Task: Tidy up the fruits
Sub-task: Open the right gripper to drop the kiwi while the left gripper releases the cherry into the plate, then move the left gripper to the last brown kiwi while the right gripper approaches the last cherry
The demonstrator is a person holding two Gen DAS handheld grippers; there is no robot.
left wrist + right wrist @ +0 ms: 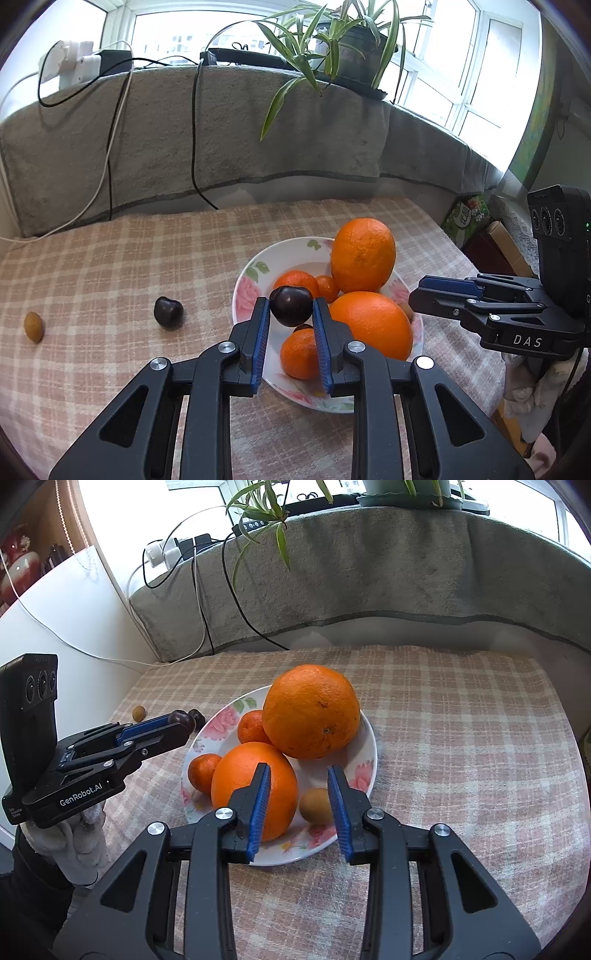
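Left wrist view showed the left gripper [290, 308] pinching a cherry [290, 305] over the plate [248, 277], release seemingly due next, while the right gripper [299, 775] hung with jaws spread.

The table is covered with a checked cloth [461, 738] in pink and beige. On the cloth stands a white plate [370, 746] with pink flowers, and it carries the oranges and the other small fruits. To the left of the plate a dark plum [168, 312] lies directly on the cloth, and farther left, well apart from it, lies a small yellow-brown fruit [34, 326].
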